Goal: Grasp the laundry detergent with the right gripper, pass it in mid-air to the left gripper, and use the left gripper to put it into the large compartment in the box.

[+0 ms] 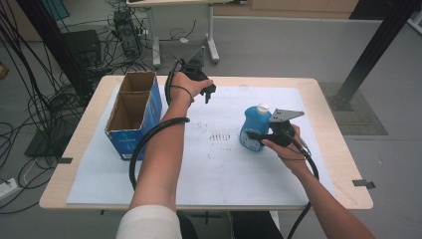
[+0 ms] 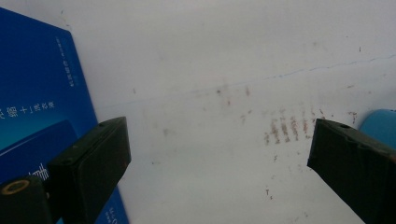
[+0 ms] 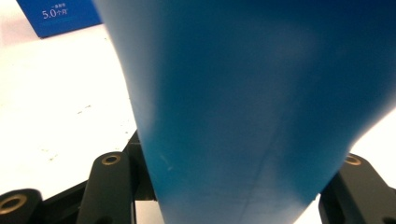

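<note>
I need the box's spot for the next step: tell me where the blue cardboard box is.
In the high view the blue cardboard box stands open-topped at the left side of the white mat, just left of the left gripper, well apart from the blue bottle.

Left claw point(image 1: 209, 93) agape, right claw point(image 1: 255, 135) clamped

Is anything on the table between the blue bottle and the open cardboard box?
Nothing visible: bare white mat lies between the blue bottle, clamped in the right gripper, and the cardboard box. The left gripper hangs open above that stretch.

One blue bottle point(image 1: 255, 128), one cardboard box point(image 1: 133, 113).
</note>
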